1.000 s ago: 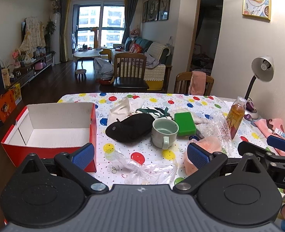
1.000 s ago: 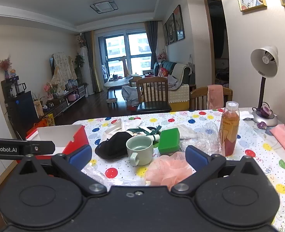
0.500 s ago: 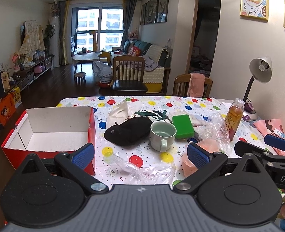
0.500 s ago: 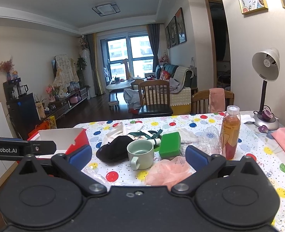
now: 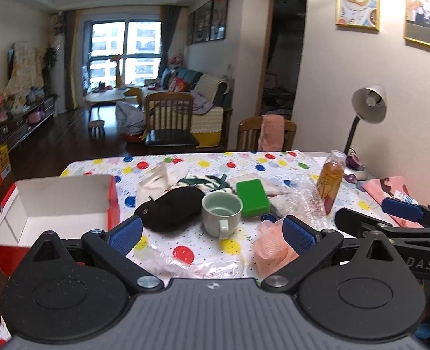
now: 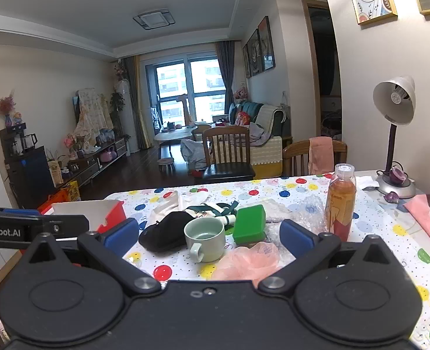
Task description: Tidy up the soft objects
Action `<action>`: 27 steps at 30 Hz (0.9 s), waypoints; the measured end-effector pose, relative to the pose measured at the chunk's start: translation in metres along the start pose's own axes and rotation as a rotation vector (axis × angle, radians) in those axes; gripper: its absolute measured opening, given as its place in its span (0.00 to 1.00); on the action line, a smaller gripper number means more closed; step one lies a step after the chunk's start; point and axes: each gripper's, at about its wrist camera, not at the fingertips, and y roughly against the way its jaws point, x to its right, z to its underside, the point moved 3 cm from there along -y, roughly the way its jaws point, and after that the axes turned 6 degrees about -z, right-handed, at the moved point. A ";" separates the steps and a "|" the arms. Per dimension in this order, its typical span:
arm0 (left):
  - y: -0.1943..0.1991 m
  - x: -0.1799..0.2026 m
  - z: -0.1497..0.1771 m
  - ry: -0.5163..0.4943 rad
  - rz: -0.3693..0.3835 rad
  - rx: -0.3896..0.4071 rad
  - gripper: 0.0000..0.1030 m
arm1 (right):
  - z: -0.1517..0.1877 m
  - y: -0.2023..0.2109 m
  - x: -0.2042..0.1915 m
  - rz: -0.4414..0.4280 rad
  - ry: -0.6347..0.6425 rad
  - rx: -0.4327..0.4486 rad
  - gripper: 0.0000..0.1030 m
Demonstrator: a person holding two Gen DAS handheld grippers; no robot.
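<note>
Both of my grippers hang back at the near edge of the table with jaws spread wide and nothing between them. Nearest to my right gripper (image 6: 209,237) is the pink mesh puff (image 6: 248,262), just ahead of the blue pads and a little right of centre; from my left gripper (image 5: 212,232) the same puff sits against the inside of the right-hand pad. I judge it feather-light and very squashy, so I'd bite deep into the bunched middle, not the loose frills, which would slip out. Beside it lies crinkled clear plastic wrap (image 5: 197,265), slippery and noisy, likely to drag along. Just beyond stands the pale green mug (image 6: 204,240), hard and tippable, so I'd keep clear of it. Touching the mug's left is the black cap (image 6: 165,230), soft and floppy, best pinched at the crown fold. The green sponge (image 6: 248,223) behind is springy and light. Left of all this, the open red box (image 5: 54,204) sits well apart, empty, probably where these go. Farther back stand the drink bottle (image 6: 340,204) and lamp (image 6: 394,145)
</note>
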 end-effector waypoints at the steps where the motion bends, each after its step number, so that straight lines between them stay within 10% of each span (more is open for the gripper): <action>1: 0.000 0.002 -0.001 -0.010 0.008 0.005 1.00 | 0.000 -0.001 0.000 -0.001 0.000 0.001 1.00; 17: -0.031 -0.008 -0.002 -0.032 0.058 -0.033 1.00 | 0.005 -0.026 0.003 0.043 0.005 -0.050 0.99; 27: -0.111 -0.025 0.034 -0.042 0.033 -0.314 1.00 | 0.034 -0.077 0.030 0.084 0.015 -0.254 0.99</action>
